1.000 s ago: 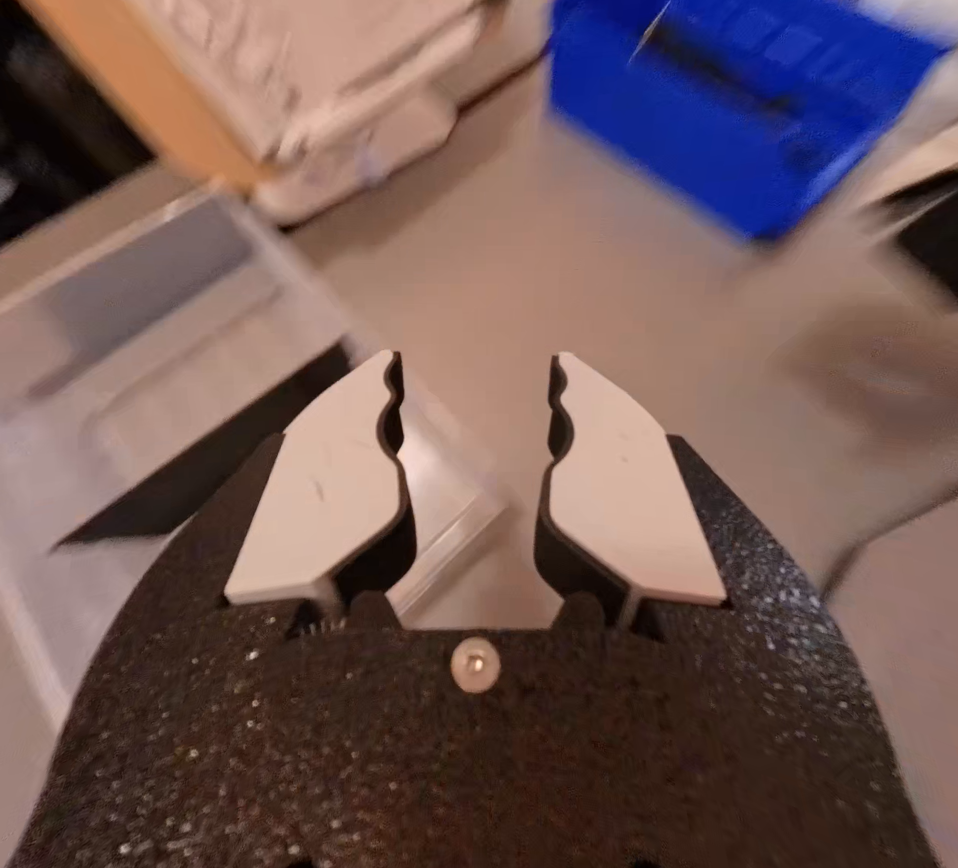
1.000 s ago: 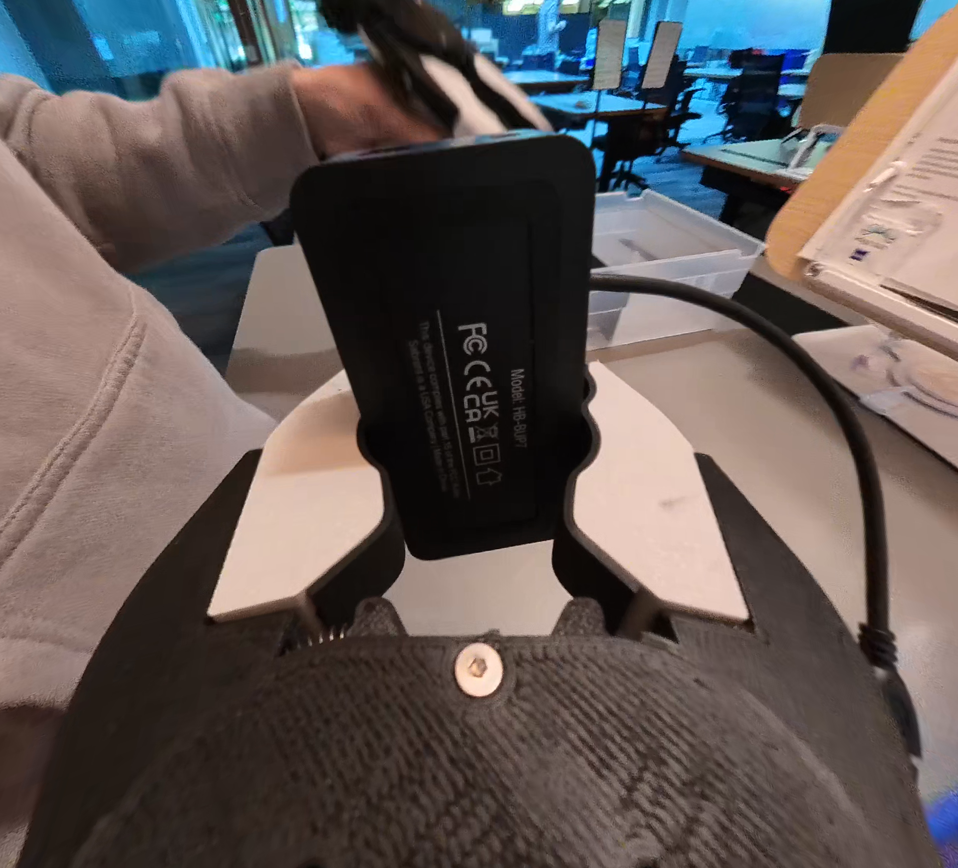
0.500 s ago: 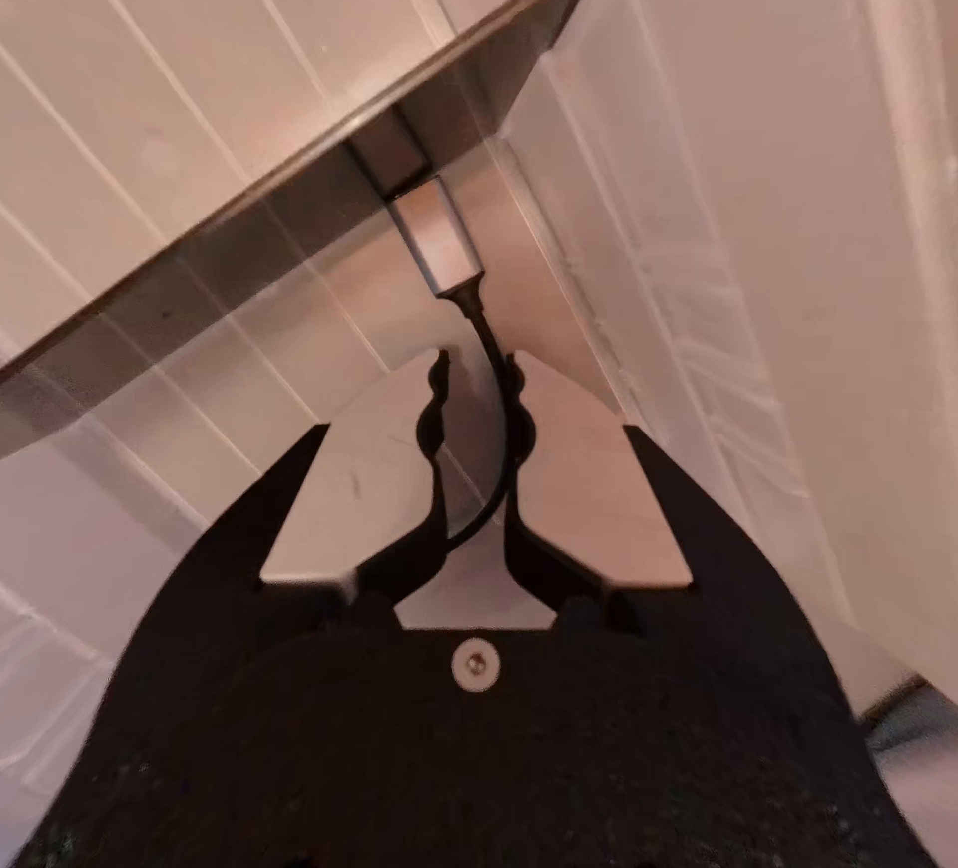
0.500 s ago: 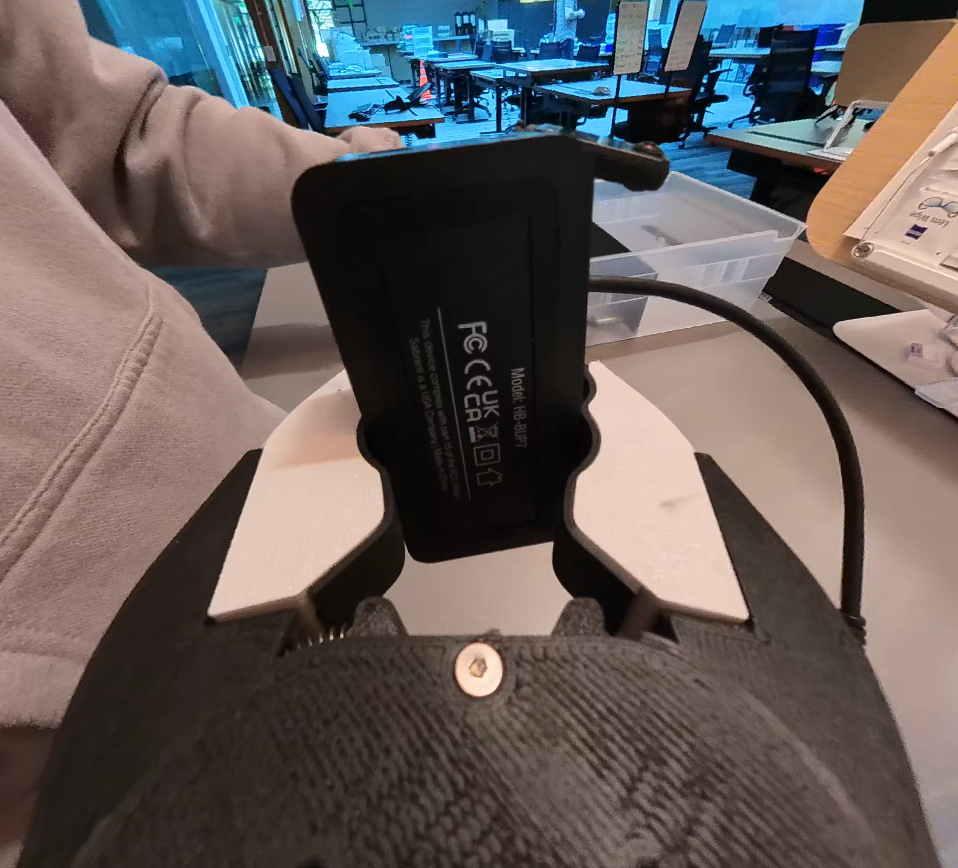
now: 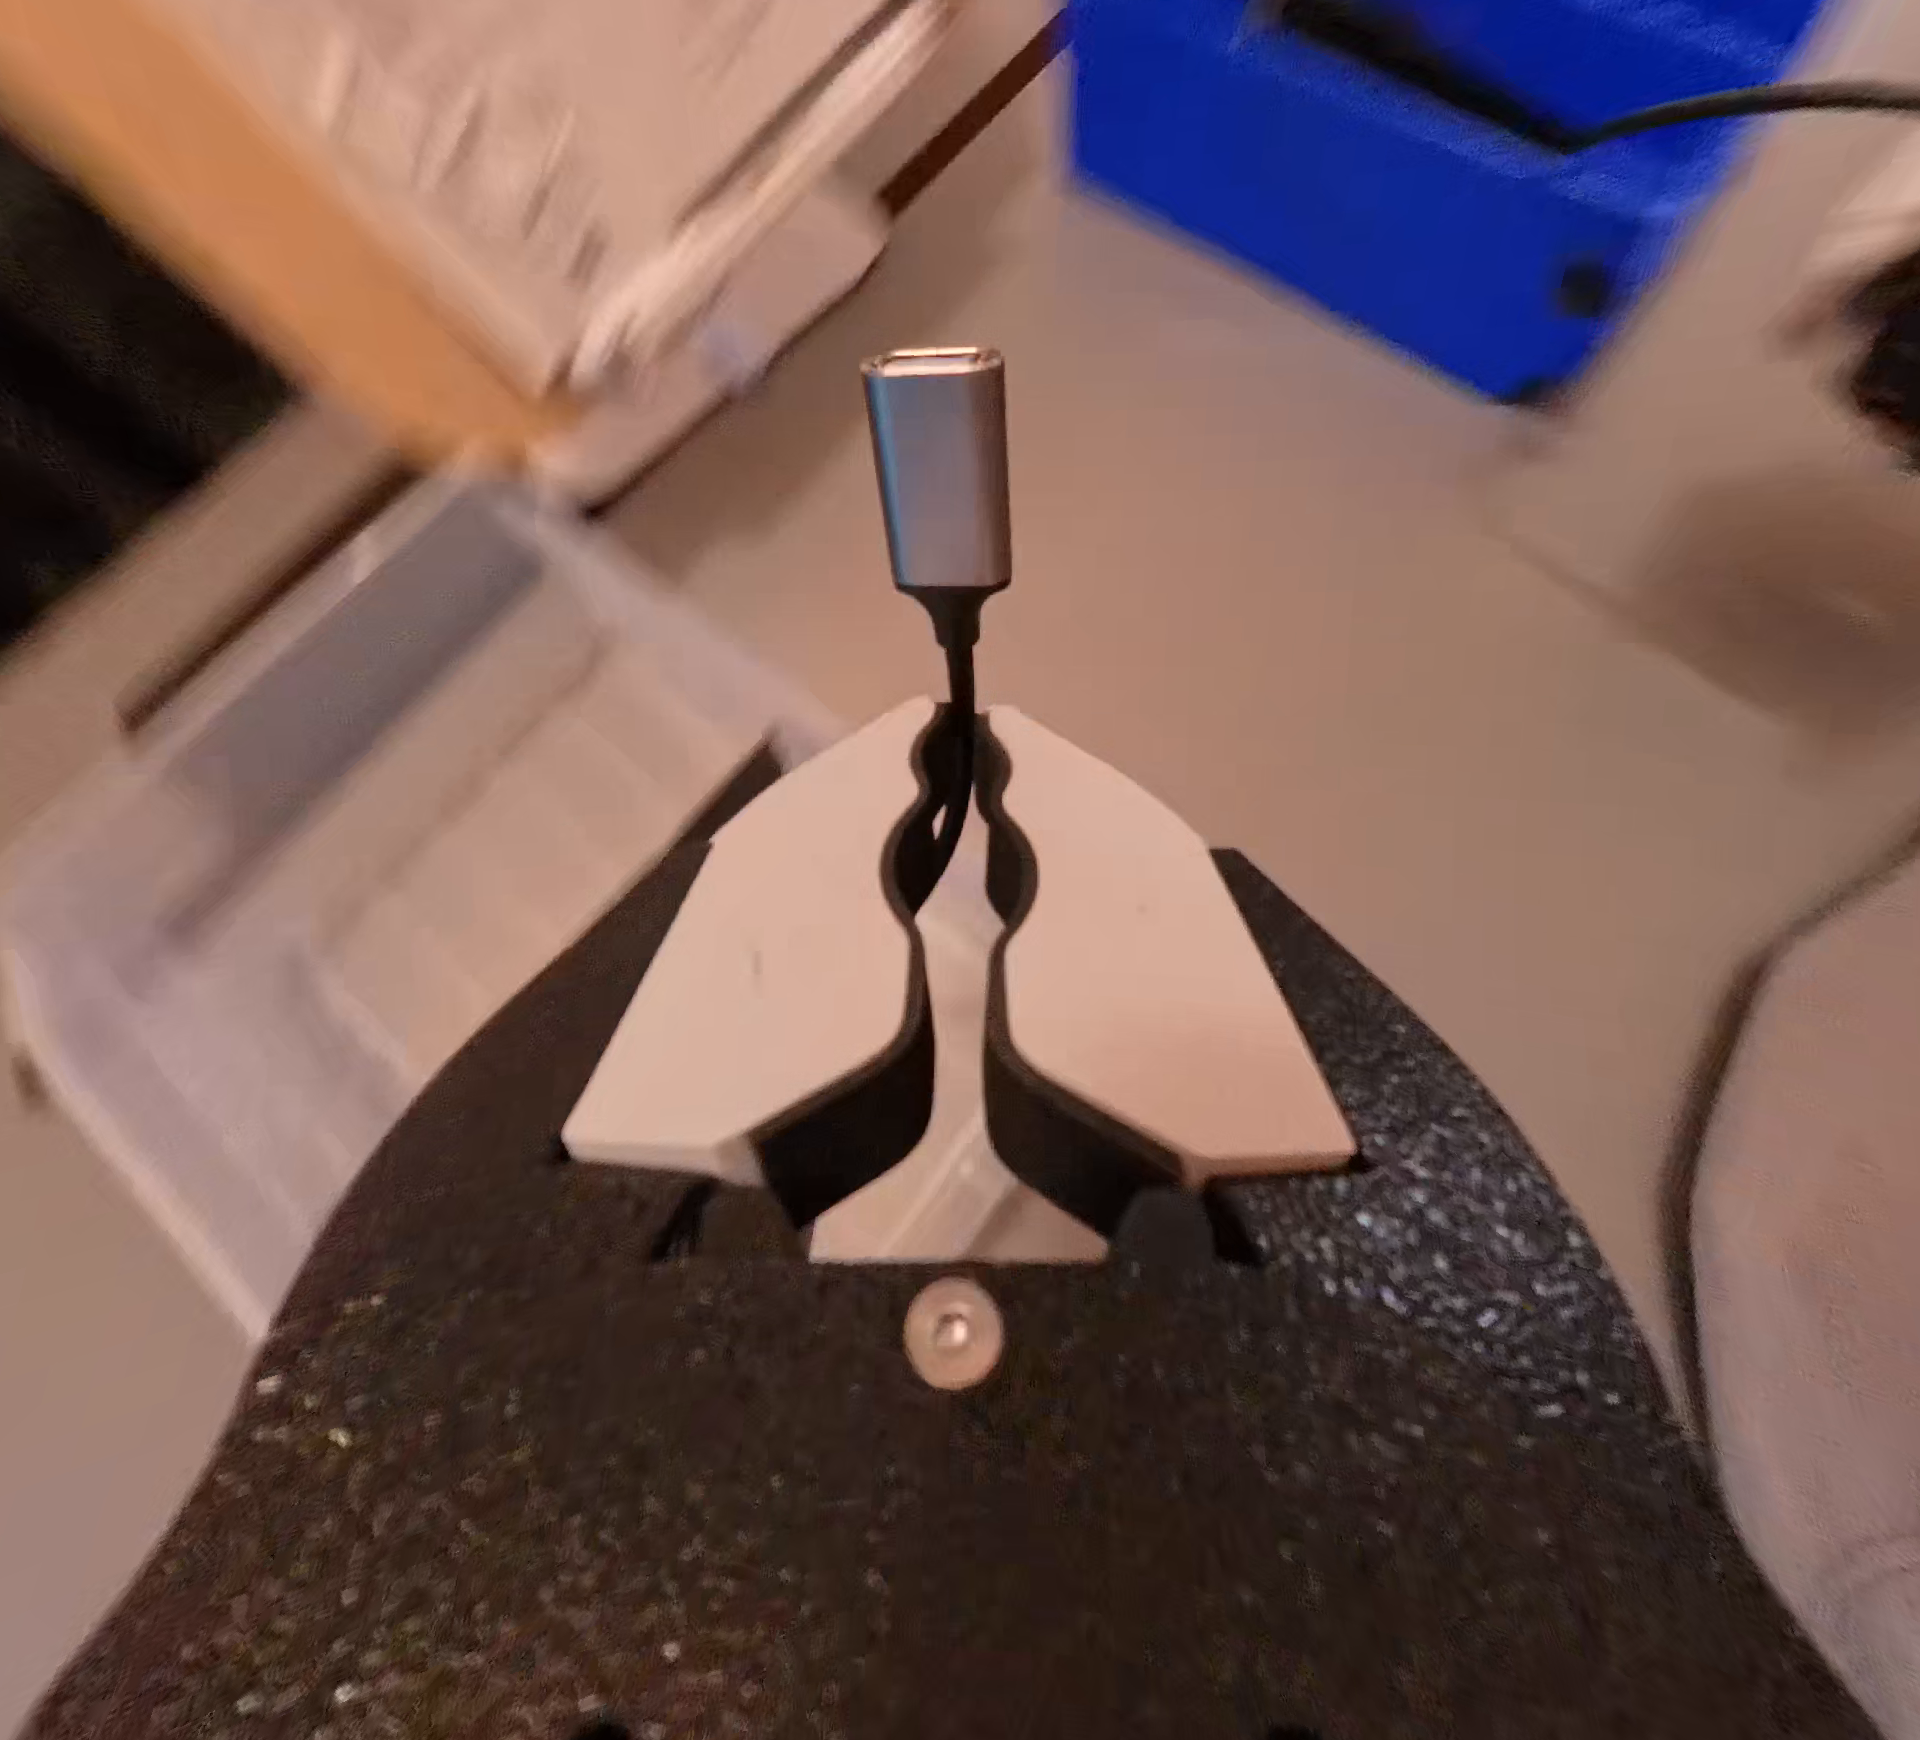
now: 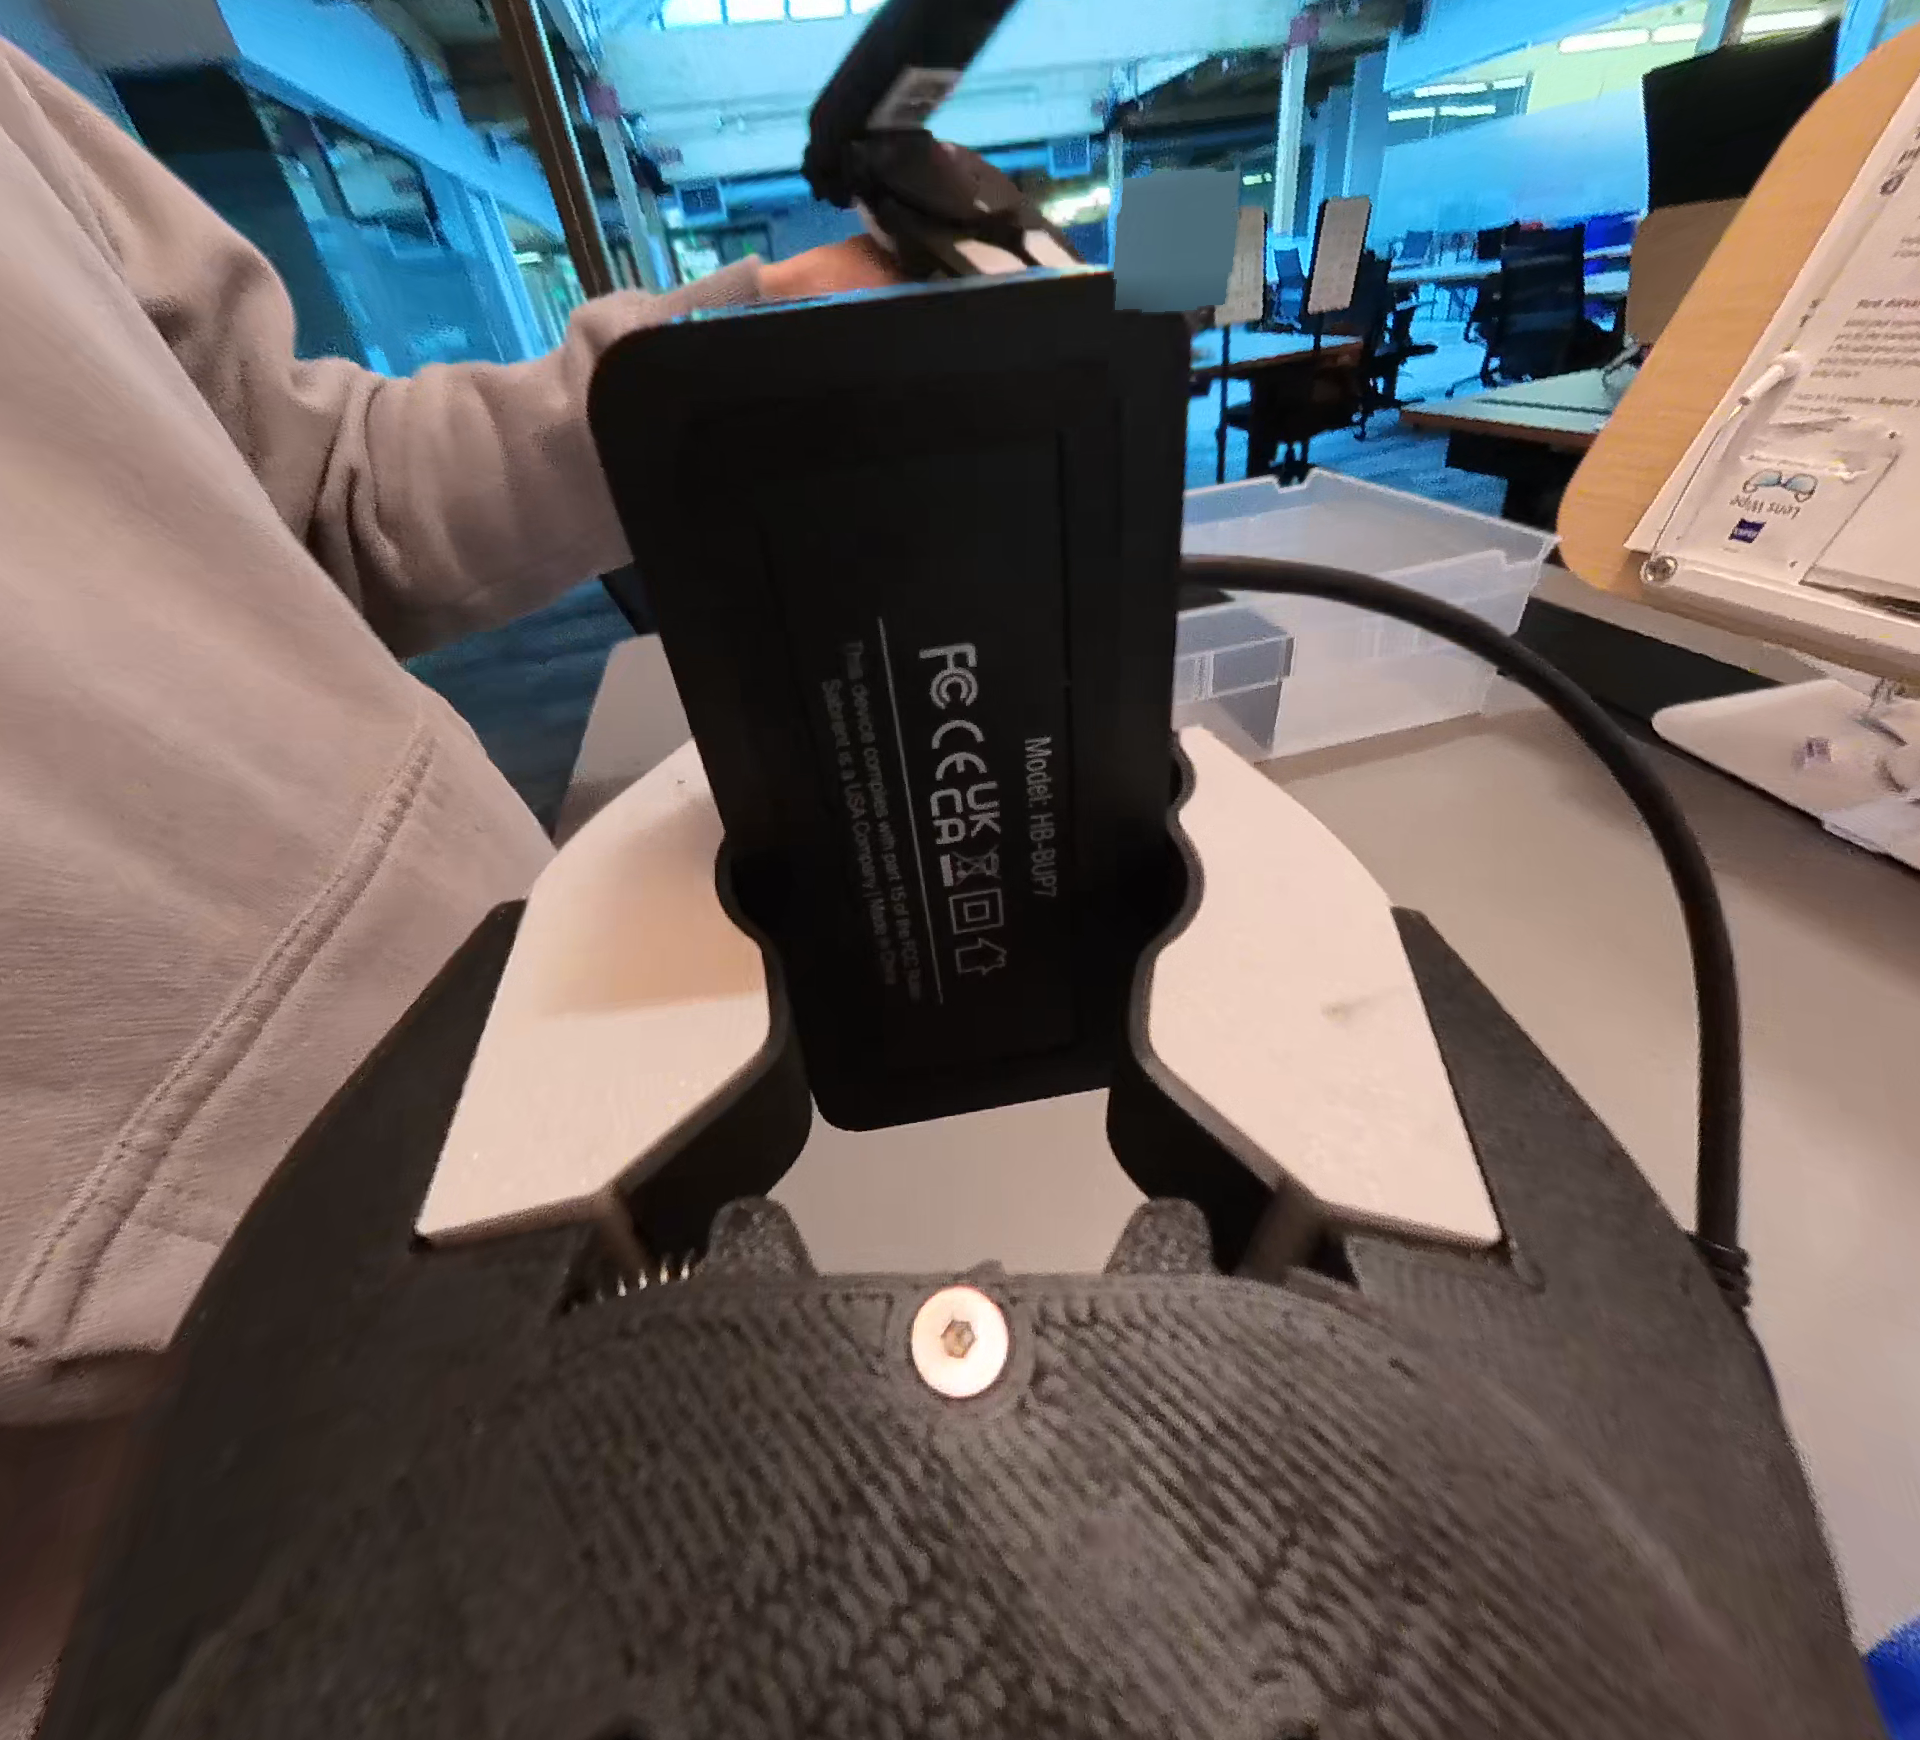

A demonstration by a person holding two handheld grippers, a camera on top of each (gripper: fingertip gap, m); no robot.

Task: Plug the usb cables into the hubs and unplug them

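My left gripper (image 5: 961, 719) is shut on a thin black USB cable (image 5: 954, 786). The cable's silver metal connector (image 5: 938, 469) stands upright just beyond the fingertips, above the beige table. My right gripper (image 6: 961, 781) is shut on a black rectangular USB hub (image 6: 914, 651) and holds it upright with its printed back toward the camera. The hub's own black cord (image 6: 1621, 755) arcs down on the right. In the right wrist view the left gripper (image 6: 935, 132) shows blurred just above the hub's top edge, held by a hand; the connector is hidden there.
A blue bin (image 5: 1434, 90) with a dark device and a cable stands at the back right of the table. A clear plastic tray (image 5: 312, 807) lies at the left and shows in the right wrist view (image 6: 1351, 568). A wooden board with papers (image 5: 416, 80) leans behind. A grey sleeve (image 6: 208, 651) fills the left.
The left gripper went from open and empty to shut on the cable. It pulled the silver connector out of a tray and swung up to the hub's top edge. The hub barely moved.
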